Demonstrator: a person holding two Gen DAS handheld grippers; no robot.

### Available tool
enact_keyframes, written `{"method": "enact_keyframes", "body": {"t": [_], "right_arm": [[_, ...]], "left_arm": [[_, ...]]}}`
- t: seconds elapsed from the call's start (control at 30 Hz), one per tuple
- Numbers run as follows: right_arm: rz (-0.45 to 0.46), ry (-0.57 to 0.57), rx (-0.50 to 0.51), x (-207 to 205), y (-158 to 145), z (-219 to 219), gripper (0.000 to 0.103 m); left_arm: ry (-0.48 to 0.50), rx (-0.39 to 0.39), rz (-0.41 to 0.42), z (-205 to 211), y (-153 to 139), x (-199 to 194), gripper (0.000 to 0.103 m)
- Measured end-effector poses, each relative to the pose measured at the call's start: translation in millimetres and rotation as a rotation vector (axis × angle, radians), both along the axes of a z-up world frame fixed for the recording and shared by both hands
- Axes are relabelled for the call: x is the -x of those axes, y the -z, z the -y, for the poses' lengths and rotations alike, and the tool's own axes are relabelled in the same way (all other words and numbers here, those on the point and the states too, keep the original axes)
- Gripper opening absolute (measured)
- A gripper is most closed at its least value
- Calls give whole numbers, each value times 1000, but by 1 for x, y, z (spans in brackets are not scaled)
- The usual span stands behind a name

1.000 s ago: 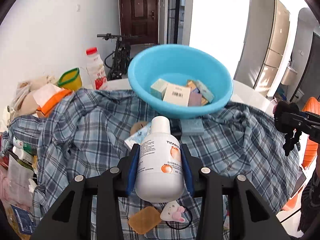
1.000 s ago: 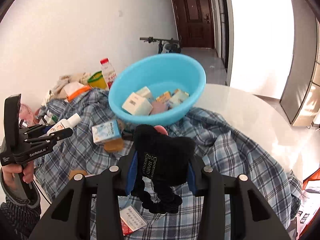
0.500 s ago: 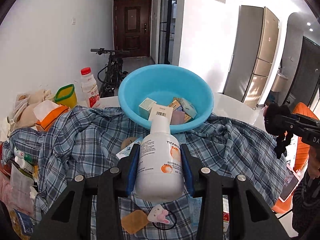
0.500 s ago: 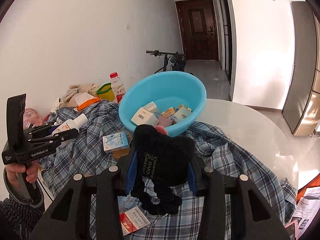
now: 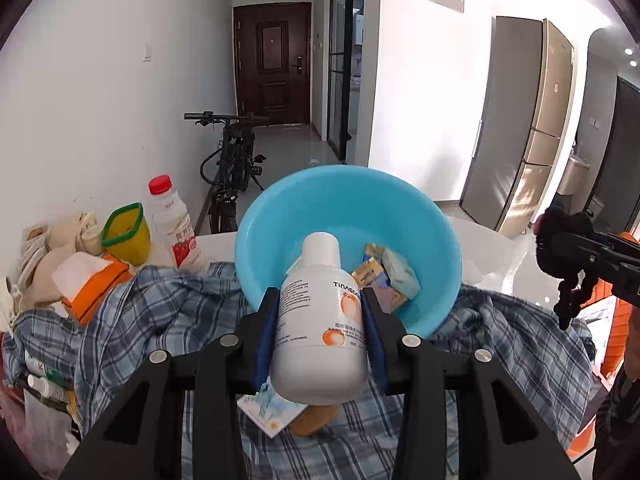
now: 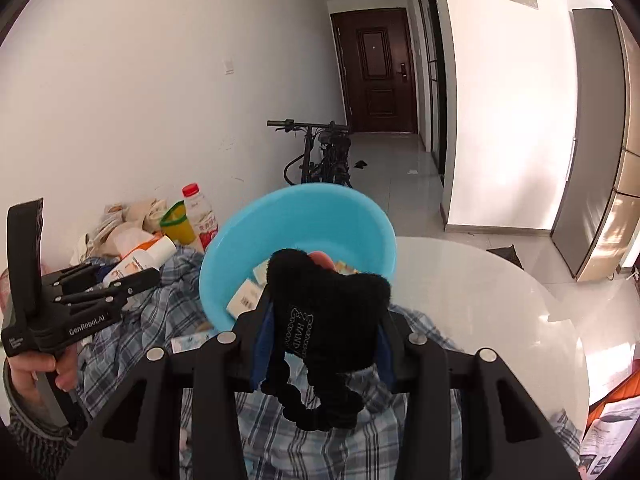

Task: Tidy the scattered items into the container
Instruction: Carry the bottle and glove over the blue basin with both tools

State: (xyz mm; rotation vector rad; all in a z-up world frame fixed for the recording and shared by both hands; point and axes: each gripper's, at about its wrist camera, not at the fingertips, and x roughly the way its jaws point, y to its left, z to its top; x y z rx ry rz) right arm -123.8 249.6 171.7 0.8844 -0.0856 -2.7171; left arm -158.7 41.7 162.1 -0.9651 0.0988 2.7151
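Note:
My left gripper point(image 5: 320, 316) is shut on a white bottle point(image 5: 318, 320) with orange print, its cap reaching over the near rim of the blue basin point(image 5: 348, 208). Several small boxes point(image 5: 384, 276) lie inside the basin. My right gripper point(image 6: 324, 320) is shut on a black fuzzy fabric item point(image 6: 326, 308) with a scrunchie-like loop hanging under it, held just before the blue basin point(image 6: 296, 216). The left gripper point(image 6: 132, 278) with the white bottle point(image 6: 140, 260) shows at the left of the right wrist view. The black fabric item point(image 5: 560, 248) shows at the right of the left wrist view.
The basin rests on a blue plaid cloth point(image 5: 140, 320) spread over a white round table point(image 6: 480, 300). A strawberry drink bottle point(image 5: 172, 224), yellow cup point(image 5: 124, 232) and orange-white pack point(image 5: 88, 284) stand left. A leaflet point(image 5: 268, 412) and tan pad point(image 5: 312, 420) lie under the bottle. A bicycle point(image 5: 232, 168) stands behind.
Both grippers have risen and moved toward the basin with their loads. The bottle's cap now overlaps the basin's rim, and the black item sits closer to the basin.

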Motion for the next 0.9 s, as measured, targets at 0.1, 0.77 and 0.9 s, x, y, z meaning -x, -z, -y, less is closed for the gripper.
{"method": "enact_keyframes", "body": {"t": [0.1, 0.77, 0.9], "right_arm": [[-7, 5, 6, 41, -10, 9, 41], [51, 77, -14, 163, -5, 28, 41], [44, 76, -18, 162, -8, 30, 41]], "left_arm": [[2, -16, 8, -12, -8, 34, 42], [-81, -3, 1, -41, -12, 178, 42], [-68, -24, 18, -44, -11, 178, 42]]}}
